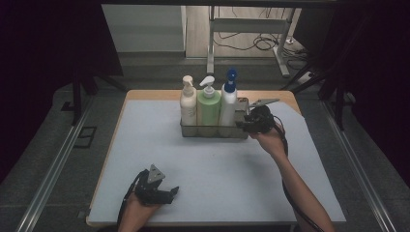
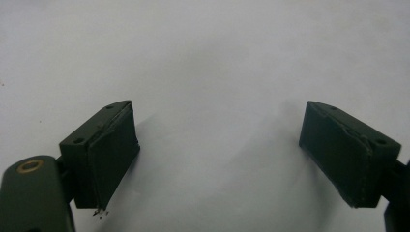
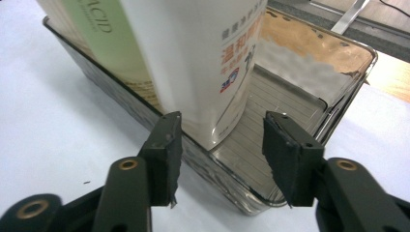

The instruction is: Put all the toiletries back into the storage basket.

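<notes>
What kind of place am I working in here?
Most likely a lab or recording workcell, not a home. A white sheet covers the wooden table, dark curtains close off both sides, and loose cables lie on the floor beyond. Three pump bottles stand in a clear rectangular tray.

I see a shiny metal tray (image 3: 309, 72), its polished walls mirror-smooth and its floor finely ribbed. The white bottle (image 3: 193, 58) in it looks like glossy plastic with printed lettering; the green one (image 3: 111, 48) is duller. My right claw (image 3: 220, 145) has matt black plastic fingers. A matt white sheet (image 1: 212, 179) covers the wooden counter (image 1: 154, 94).
</notes>
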